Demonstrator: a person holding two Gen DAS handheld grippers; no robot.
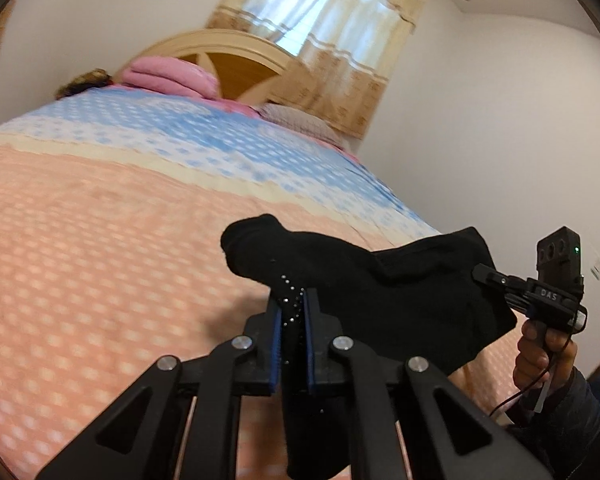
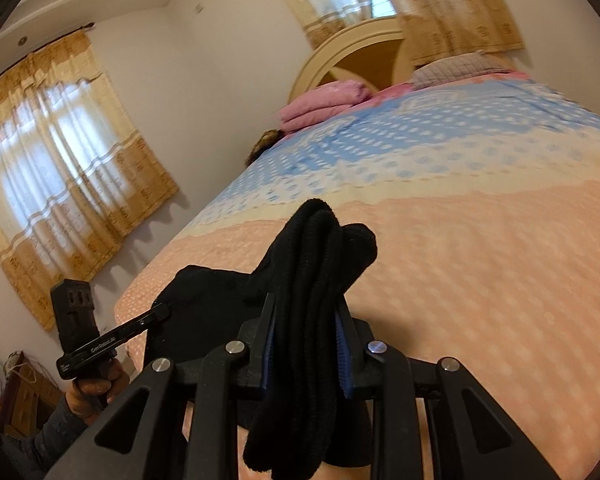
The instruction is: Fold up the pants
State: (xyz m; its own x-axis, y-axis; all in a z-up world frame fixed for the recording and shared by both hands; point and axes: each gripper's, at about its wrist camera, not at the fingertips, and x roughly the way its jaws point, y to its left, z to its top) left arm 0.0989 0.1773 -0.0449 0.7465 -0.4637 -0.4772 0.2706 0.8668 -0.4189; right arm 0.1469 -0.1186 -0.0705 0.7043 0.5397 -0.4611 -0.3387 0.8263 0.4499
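The black pants (image 1: 400, 292) hang in the air above the bed, stretched between both grippers. My left gripper (image 1: 292, 300) is shut on one bunched end, which has small silver studs. My right gripper (image 2: 306, 308) is shut on the other bunched end (image 2: 320, 264). The right gripper also shows in the left wrist view (image 1: 488, 274), at the pants' right edge. The left gripper shows in the right wrist view (image 2: 162, 312), at the pants' left edge. The lower part of the pants hangs below the fingers, out of sight.
The bed (image 1: 100, 240) has a peach and blue dotted cover. Folded pink bedding (image 1: 168, 76) and a pillow (image 1: 296, 120) lie by the wooden headboard (image 1: 236, 52). Curtained windows (image 2: 56, 152) and walls stand around. Furniture (image 2: 20, 392) stands at the far left.
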